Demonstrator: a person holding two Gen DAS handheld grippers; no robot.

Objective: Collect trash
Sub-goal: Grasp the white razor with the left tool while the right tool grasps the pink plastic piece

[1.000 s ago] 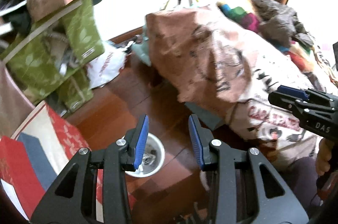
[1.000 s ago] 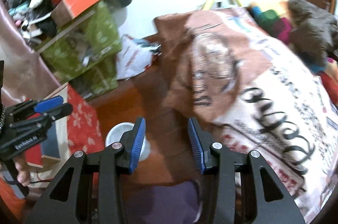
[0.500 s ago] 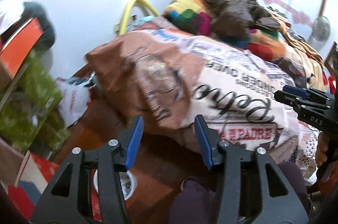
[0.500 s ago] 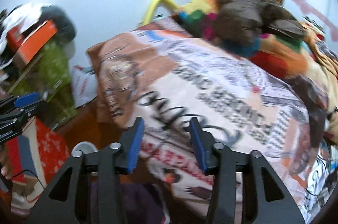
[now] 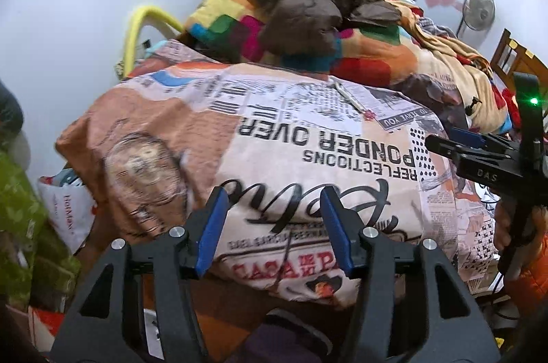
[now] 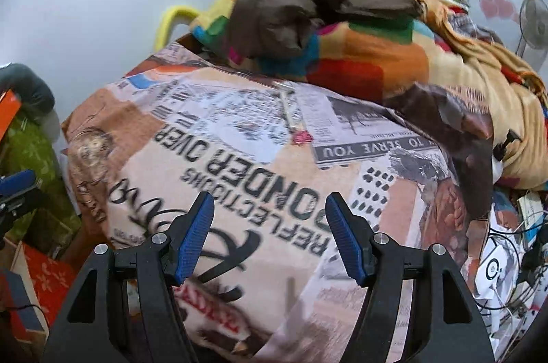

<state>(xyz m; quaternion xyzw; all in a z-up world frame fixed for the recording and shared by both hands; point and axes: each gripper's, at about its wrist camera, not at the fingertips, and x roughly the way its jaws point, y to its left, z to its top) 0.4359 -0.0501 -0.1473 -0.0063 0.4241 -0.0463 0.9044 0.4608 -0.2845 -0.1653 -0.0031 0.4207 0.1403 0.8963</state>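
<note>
Both grippers hang above a bed draped in a newspaper-print bedsheet (image 5: 308,136), angled down at it. The left gripper (image 5: 274,226) has its blue-padded jaws partway apart and opening, with nothing between them but the sheet's black script far below. The right gripper (image 6: 270,232) has its jaws a little wider, also opening and empty; in the left wrist view it shows at the right edge, gripped by a hand (image 5: 513,226) in an orange sleeve.

The piece of trash in sight is a thin white stick with a small pink wrapper at its end (image 6: 295,123), lying flat on the bedsheet near the far end of the printed area, just in front of a multicoloured blanket (image 6: 359,54). In the right wrist view it lies well beyond the jaws, up the frame and roughly in line with the gap between them. In the left wrist view the same stick (image 5: 352,100) sits well beyond the jaws and off to their right.

A dark brown jacket (image 5: 308,6) is heaped on the blanket. A white plastic bag (image 5: 68,212) sits on the floor left of the bed.
</note>
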